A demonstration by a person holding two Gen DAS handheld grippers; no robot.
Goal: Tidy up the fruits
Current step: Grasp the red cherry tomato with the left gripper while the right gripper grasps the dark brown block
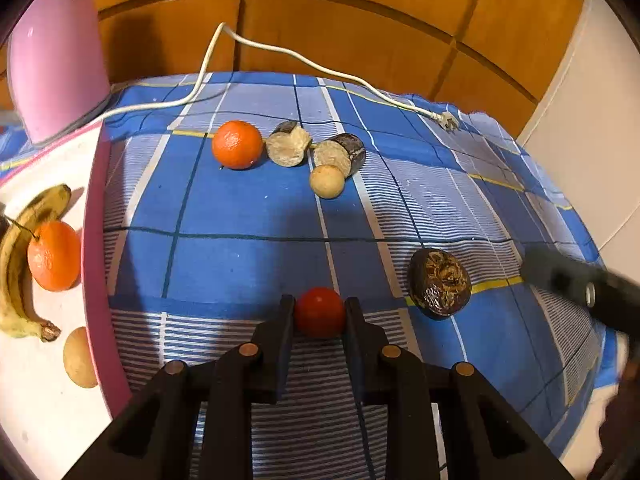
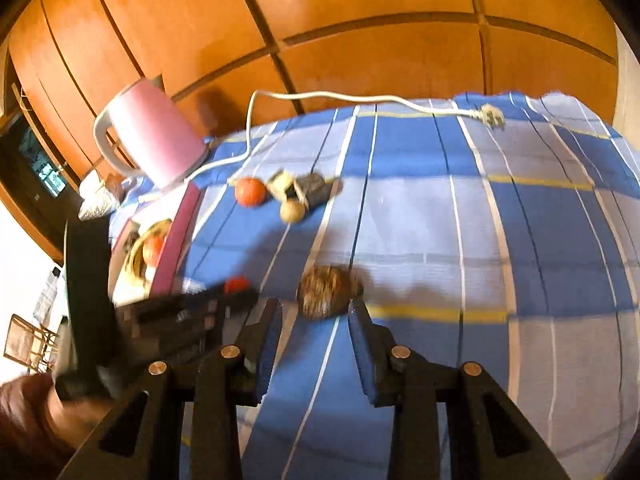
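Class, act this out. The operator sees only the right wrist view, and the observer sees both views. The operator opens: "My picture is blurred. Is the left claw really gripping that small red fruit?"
Observer: Yes. In the left wrist view the left claw is shut on the red fruit, with a pad pressing on each side.
Operator: What is in the tray?
Observer: The tray holds a banana, an orange and a tan round fruit at its near end.
Operator: And the dark fruit ahead of me?
Observer: The dark fruit is a cut half. Its shrivelled brown inside faces the left camera.
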